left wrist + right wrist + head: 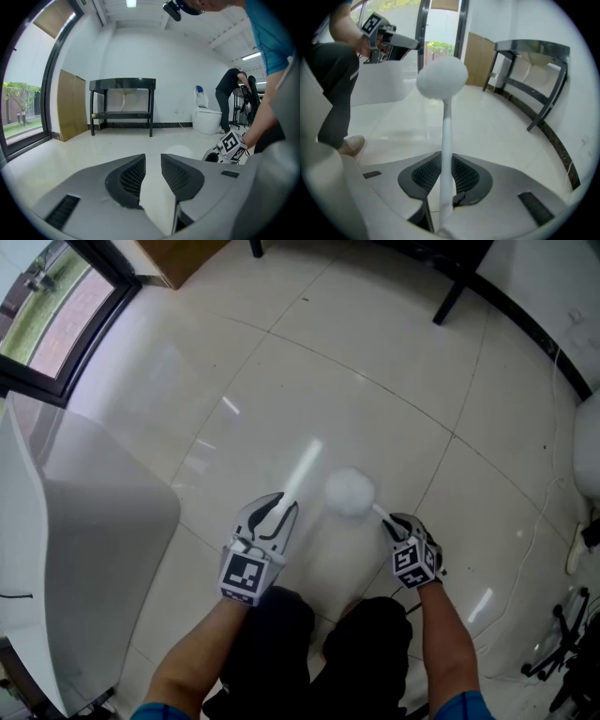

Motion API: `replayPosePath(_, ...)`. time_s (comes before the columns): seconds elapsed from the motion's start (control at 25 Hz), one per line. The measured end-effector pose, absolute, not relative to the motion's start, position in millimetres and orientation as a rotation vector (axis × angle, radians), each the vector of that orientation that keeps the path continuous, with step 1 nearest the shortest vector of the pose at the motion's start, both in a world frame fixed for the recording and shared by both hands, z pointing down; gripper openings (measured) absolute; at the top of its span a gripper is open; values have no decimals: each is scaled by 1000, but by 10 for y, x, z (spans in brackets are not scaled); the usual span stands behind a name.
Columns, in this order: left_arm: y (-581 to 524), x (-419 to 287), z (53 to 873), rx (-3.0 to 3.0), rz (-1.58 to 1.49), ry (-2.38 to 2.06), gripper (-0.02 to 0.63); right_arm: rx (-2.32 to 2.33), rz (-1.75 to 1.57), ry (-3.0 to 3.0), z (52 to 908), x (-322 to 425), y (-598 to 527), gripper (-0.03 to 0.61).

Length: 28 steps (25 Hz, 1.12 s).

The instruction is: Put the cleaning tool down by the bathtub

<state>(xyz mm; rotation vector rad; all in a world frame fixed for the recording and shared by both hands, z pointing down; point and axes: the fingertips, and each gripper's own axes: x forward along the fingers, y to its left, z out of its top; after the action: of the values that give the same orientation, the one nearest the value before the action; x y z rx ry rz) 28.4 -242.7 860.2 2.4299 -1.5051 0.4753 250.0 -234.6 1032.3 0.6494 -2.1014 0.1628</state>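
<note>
The cleaning tool is a white brush with a round fluffy head (350, 491) on a thin white handle (446, 140). My right gripper (389, 519) is shut on that handle, and the head (441, 77) stands up beyond the jaws, above the floor. My left gripper (281, 507) hangs a little to the left of the brush head, apart from it, its jaws (153, 159) open and nothing gripped. The white bathtub (84, 521) fills the left side of the head view, to the left of both grippers, and shows again (379, 84) in the right gripper view.
A black table (124, 101) stands at the far wall with a brown board (72, 103) leaning beside it. A white toilet (206, 119) and a bending person (229, 93) are at the right. A glass door (56, 315) is behind the tub. Dark gear (562, 652) lies at the right.
</note>
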Motion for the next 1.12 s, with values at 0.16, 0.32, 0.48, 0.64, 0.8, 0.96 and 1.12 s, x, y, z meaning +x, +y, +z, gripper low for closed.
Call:
replayPosePath(0.16, -2460, 371, 7721, 2445, 434, -1531, 103, 823, 94, -2178, 9069, 2524, -2520, 94)
replayPosePath(0.32, -2386, 529, 6835, 2483, 459, -1532, 92, 923, -4, -2233, 7845, 2495, -2515, 94)
replayPosePath(0.48, -2152, 647, 5913, 2502, 410, -1544, 92, 1098, -30, -2296, 6597, 2497, -2436, 92)
replayPosePath(0.64, -1906, 689, 5149, 2496, 414, -1551, 78, 1242, -34, -2335, 5556, 2460, -2332, 92)
replayPosePath(0.8, -1737, 592, 4419, 2520, 344, -1595, 77, 1316, -8, -2372, 4740, 2309, -2153, 92)
replayPosePath(0.96, -1512, 411, 3685, 2503, 280, -1686, 71, 1375, 9, -2434, 3922, 2239, -1888, 92)
replayPosePath(1.12, -1253, 15, 2897, 2441, 231, -1803, 71, 1418, 27, -2515, 3105, 2033, -1615, 92)
